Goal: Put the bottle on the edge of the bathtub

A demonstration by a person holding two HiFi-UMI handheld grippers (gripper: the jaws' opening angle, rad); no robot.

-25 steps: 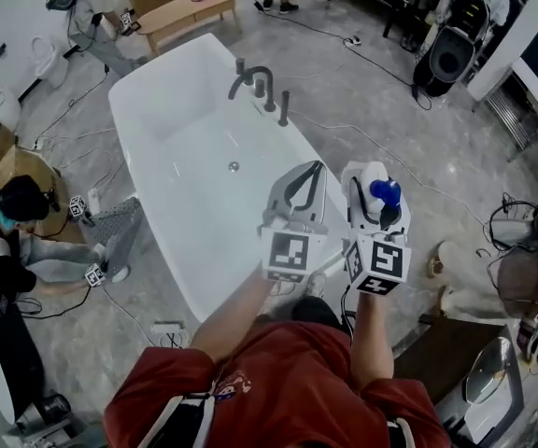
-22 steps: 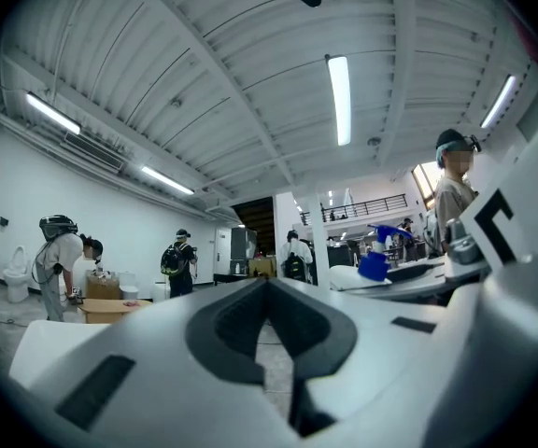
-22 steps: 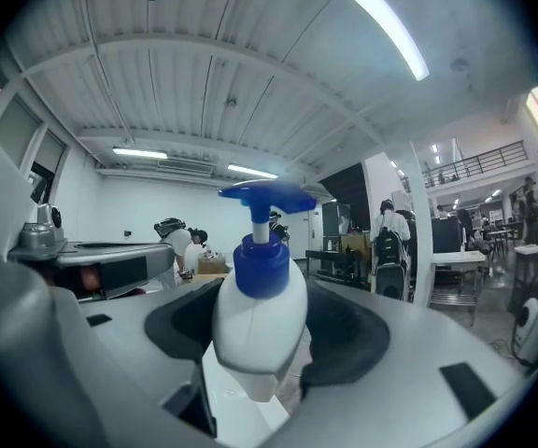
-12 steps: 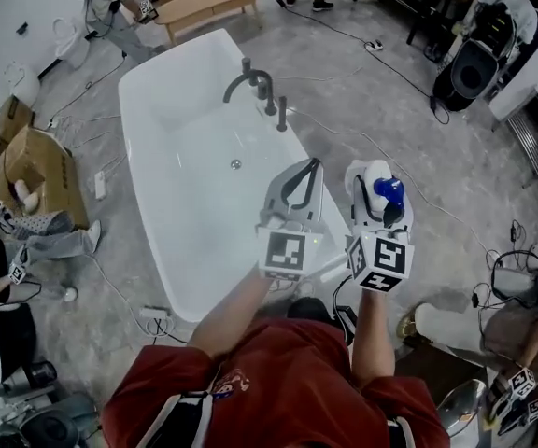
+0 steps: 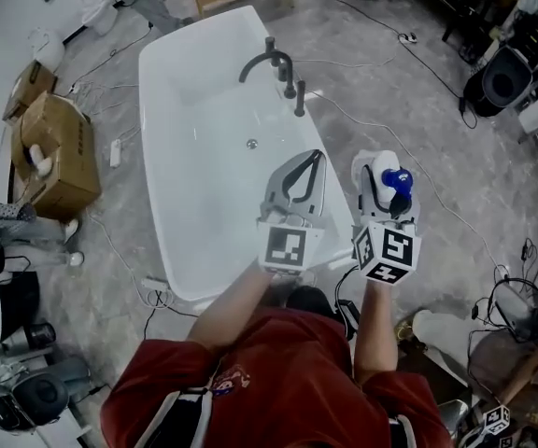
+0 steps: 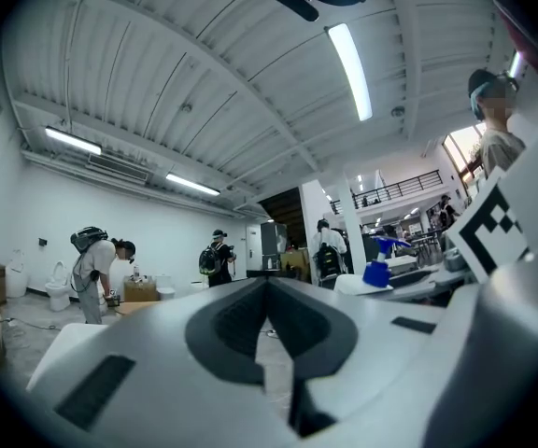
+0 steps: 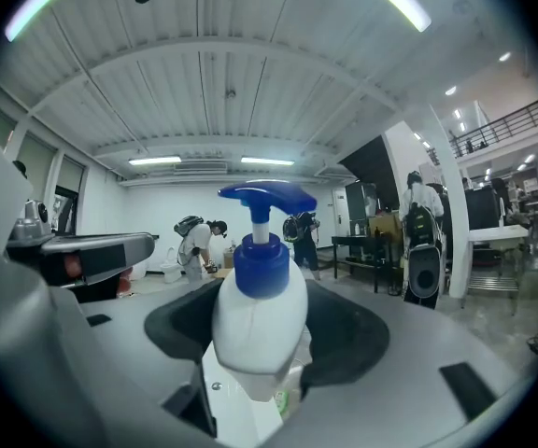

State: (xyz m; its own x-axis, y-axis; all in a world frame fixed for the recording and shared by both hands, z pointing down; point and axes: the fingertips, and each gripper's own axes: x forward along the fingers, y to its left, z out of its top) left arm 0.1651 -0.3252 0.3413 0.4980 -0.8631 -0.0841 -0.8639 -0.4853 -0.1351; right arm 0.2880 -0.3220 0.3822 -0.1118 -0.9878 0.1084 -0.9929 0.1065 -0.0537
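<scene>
Two hand-held grippers hang side by side over the near end of the glossy white freestanding bathtub (image 5: 155, 157). We judge the task to be in its carrying step, since the bottle is in the air and not yet set down. Our right gripper (image 5: 384, 187) pinches the white plastic pump bottle with the blue dispenser head (image 5: 381, 171) across its belly. In the right gripper view the jaws stand well spread, with the bottle (image 7: 260, 329) upright between them and the dark pads against its sides. Our left gripper (image 5: 316, 161) carries nothing, and the left gripper view shows its jaws pressed together at the tips. In the head view the bottle appears just outside the tub, over the grey stone-look floor (image 5: 456, 157). The tub's long right rim lies at about nine o'clock from it. The dark metal faucet (image 5: 274, 63) stands farther off, at about eleven o'clock along that same side. As we see it, the next move calls for carrying the bottle toward nine o'clock until its base is over the flat of the rim. We would then lower it upright until it stands, and only then spread the jaws. The rim looks narrow and smooth, so we would centre the base on it, or the bottle could tip into the basin or onto the floor.
</scene>
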